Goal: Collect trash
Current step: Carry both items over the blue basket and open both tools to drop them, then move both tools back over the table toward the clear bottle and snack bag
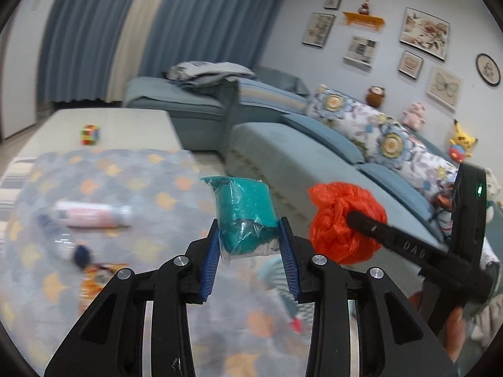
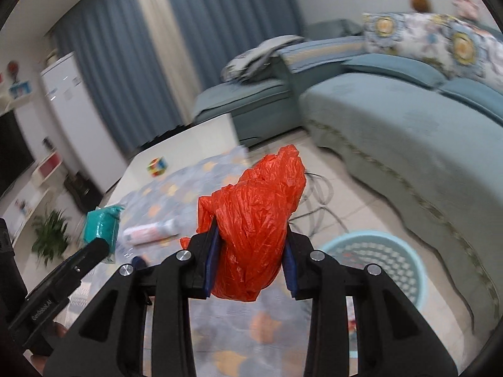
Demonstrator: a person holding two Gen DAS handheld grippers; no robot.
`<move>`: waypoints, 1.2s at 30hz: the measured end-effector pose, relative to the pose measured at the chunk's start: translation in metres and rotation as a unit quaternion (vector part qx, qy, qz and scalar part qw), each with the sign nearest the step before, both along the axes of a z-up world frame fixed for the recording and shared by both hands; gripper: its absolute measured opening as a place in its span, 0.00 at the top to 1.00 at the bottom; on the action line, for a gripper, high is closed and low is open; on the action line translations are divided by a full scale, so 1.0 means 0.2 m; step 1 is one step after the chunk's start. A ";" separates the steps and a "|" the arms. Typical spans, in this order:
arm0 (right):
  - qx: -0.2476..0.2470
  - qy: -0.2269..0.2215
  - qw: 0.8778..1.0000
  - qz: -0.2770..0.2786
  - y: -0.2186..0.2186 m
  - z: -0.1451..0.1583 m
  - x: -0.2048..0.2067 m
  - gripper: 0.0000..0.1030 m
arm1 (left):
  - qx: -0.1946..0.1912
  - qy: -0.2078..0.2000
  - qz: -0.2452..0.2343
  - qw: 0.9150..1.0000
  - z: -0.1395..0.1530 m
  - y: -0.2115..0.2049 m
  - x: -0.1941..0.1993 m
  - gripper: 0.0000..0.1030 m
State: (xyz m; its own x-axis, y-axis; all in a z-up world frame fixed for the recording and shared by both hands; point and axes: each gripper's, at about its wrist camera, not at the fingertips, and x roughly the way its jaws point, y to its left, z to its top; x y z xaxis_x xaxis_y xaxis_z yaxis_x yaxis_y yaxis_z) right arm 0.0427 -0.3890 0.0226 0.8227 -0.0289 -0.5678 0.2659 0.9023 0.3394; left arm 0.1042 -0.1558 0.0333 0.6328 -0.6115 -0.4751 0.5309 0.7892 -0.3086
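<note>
Two loads are up in the air at once: the left tongs point(image 1: 248, 245) are clamped on a crumpled teal plastic wrapper with a clear film edge point(image 1: 243, 216), and the right tongs point(image 2: 250, 257) are clamped on a bunched orange plastic bag point(image 2: 256, 232), which sticks up and out past the blue pads. Both bundles hang above the patterned grey cloth with orange shapes point(image 1: 125, 176) that covers the low white surface point(image 1: 110, 122), side by side and near each other, the orange bag to the right of the teal wrapper. What matters now is the pale blue perforated plastic basket point(image 2: 377, 264): in the right wrist view it sits on the tiled floor point(image 2: 339, 194), low and to the right of the right tongs, between the surface and the blue-green sofa point(image 2: 408, 132), so the right hand looks nearer and would likely drop first, with a swing right and down. The right tongs point forward and a little up, level with the left pair; the left load will have to cross further rightward. Left on the cloth: a white tube with pink print point(image 1: 92, 215) lying on its side, a clear plastic bottle with a dark blue cap point(image 1: 67, 245), blurred, and a bright orange packet point(image 1: 94, 279). A multicoloured puzzle cube point(image 1: 90, 134) sits well back on the bare surface; probably not trash.
</note>
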 end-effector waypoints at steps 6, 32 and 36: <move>0.019 0.036 0.997 -0.072 -0.29 -0.13 -0.16 0.70 | 0.004 0.032 -0.037 0.999 -0.07 -0.33 0.01 0.67; 0.100 0.144 0.971 -0.161 -0.52 -0.85 -0.24 0.55 | 0.106 0.116 -0.096 0.983 -0.69 -0.61 0.06 0.43; 0.093 0.145 0.973 -0.156 -0.48 -0.84 -0.25 0.55 | 0.102 0.120 -0.105 0.982 -0.69 -0.61 0.05 0.43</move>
